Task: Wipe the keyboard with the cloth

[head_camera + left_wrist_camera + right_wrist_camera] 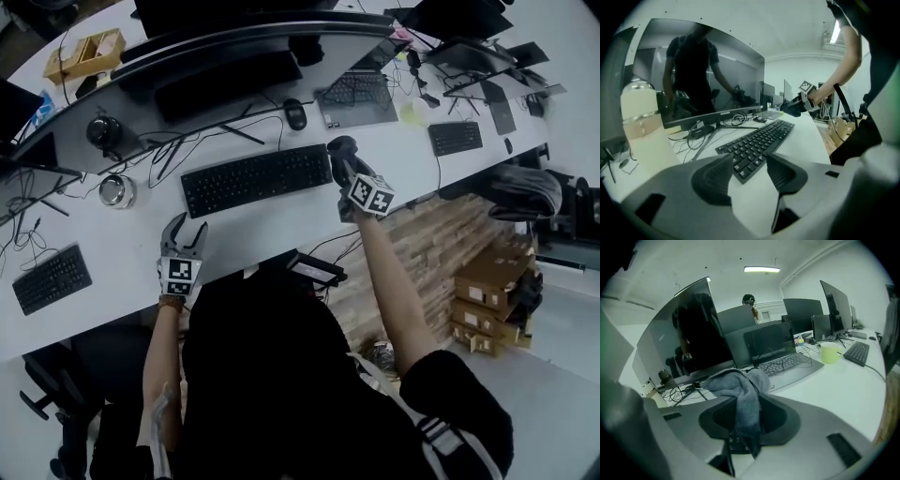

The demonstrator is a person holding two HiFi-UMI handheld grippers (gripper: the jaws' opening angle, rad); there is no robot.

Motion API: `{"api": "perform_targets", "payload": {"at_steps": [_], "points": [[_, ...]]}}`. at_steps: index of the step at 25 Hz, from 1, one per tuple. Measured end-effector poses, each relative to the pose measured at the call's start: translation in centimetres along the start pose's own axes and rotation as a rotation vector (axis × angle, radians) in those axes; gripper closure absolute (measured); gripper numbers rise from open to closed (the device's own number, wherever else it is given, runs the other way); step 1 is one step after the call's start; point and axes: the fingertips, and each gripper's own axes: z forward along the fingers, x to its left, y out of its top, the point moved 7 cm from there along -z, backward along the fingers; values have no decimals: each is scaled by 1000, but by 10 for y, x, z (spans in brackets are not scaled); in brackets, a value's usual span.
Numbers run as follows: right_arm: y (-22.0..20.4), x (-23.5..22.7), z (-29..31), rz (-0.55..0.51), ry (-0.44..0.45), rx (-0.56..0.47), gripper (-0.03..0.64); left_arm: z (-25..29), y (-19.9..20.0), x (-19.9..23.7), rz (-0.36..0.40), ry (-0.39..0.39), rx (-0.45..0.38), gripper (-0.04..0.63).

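Observation:
A black keyboard (255,178) lies across the white desk (122,244), in front of a wide curved monitor. My left gripper (185,229) is open at the keyboard's near left corner. In the left gripper view that keyboard (759,140) corner shows in the gap of the left gripper (749,161), and no pad touches it. My right gripper (339,150) is at the keyboard's right end, shut on a grey cloth (740,390). In the right gripper view the cloth bunches above the right gripper (746,404) and hangs down between the pads.
Behind the keyboard are the curved monitor (225,47), a mouse (295,113), tangled cables and a laptop (356,97). A second keyboard (52,278) and a round metal object (116,191) lie left. A pale green cup (829,353) stands right. Cardboard boxes (487,291) sit on the floor.

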Motion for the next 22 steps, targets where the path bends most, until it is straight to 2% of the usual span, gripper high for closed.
{"api": "perform_targets", "payload": {"at_steps": [6,11,17,22], "points": [[-10,-9,33,-27,-34,58,502,13,-24,10,-19,-39,65,334],[-20,-4,57,-85,-19,108,502,24,-37,13,-13,-62,112,316],[-32,3,71,-136,-59,159,500,32,-43,8,46,-54,163,316],[-34,15,78,-248,-87,170,499,36,-43,9,65,-46,161,316]]}}
